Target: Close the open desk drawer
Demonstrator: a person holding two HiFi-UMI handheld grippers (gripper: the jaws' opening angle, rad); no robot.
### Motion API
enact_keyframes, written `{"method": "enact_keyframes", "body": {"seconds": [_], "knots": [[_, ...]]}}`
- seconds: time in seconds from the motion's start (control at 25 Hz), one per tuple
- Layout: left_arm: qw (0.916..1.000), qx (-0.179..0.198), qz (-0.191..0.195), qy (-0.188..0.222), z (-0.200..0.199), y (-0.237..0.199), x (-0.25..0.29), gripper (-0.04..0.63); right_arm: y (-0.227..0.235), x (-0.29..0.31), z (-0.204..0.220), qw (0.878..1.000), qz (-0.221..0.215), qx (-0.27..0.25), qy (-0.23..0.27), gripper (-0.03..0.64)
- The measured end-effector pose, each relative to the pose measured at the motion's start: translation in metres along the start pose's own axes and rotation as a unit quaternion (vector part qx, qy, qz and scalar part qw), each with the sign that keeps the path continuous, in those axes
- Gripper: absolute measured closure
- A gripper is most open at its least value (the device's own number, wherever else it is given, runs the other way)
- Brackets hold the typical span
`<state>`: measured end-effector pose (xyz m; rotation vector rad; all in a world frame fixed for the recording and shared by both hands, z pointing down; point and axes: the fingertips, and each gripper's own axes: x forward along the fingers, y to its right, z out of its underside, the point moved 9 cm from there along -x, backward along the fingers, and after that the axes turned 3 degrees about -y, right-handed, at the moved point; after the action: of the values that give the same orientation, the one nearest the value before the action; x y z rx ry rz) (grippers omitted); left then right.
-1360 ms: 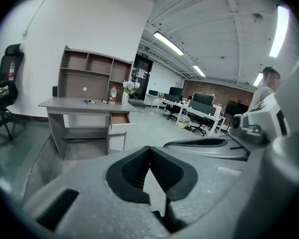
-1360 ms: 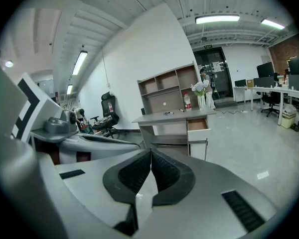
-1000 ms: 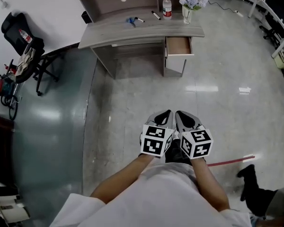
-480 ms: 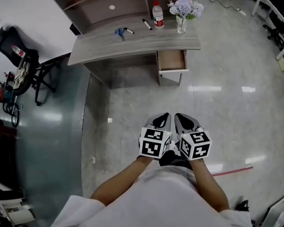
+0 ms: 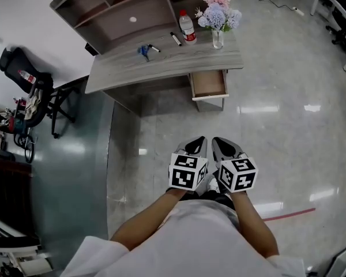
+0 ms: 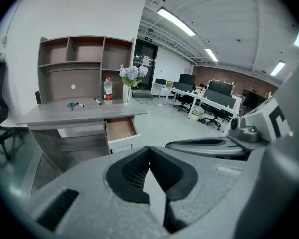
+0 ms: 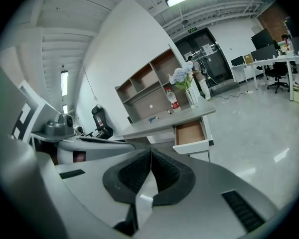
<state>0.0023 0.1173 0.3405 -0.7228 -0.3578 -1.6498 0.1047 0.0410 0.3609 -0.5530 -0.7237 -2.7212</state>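
Your left tongs point(image 5: 200, 141) and right tongs point(image 5: 217, 142) are pressed together, empty: suited to pushing the open drawer point(image 5: 208, 83), well apart.

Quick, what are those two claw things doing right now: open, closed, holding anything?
Left gripper: closed, holding nothing.
Right gripper: closed, holding nothing.

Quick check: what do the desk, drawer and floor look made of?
Desk: grey wood-grain streaks, matte; probably laminate board.
Drawer: plain brown bottom, likely fibreboard; white front.
Floor: glossy, with bright mirror-like glints; probably polished tile or stone.
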Motion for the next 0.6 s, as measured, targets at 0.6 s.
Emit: {"method": "enact_keyframes", "body": {"seconds": [0.6], "knots": [[0.9991, 0.007, 0.039, -0.015, -0.019, -0.039, 0.058, 0.592, 0.038, 0.055, -0.006, 0.998, 0.006, 0.064, 0.011, 0.614]]}}
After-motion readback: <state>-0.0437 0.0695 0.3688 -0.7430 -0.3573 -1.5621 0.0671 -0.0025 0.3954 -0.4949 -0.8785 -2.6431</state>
